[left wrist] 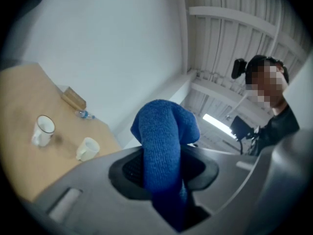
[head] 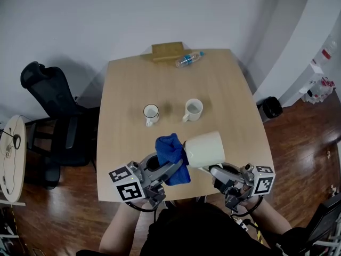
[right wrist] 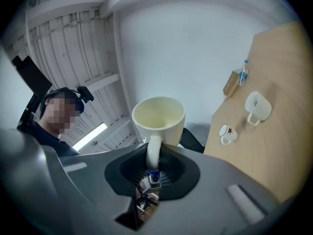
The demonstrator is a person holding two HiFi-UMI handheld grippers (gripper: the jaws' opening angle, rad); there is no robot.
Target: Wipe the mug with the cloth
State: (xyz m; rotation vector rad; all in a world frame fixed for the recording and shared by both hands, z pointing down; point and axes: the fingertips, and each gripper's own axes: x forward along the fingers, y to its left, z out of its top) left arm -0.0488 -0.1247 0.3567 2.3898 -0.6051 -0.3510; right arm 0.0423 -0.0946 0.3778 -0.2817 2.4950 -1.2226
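- We see even, soft indoor light over the table [head: 229, 89]; the two standing mugs [head: 151, 112] throw faint shadows.
- Both gripper views bow hard, corners black.
- A ceiling strip light [left wrist: 218, 124] flares; the cloth [left wrist: 164, 146] blurs near our lens.

cloth [left wrist: 165, 131]: lower end hidden in left gripper [left wrist: 164, 180]
bottle [head: 189, 59]: label too small to read
round stand [head: 11, 159]: cut by picture's edge

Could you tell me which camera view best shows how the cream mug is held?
The right gripper view: the right gripper pinches the cream mug by its handle, inside facing the camera. The head view shows its outer wall next to the blue cloth; the left gripper view misses it.
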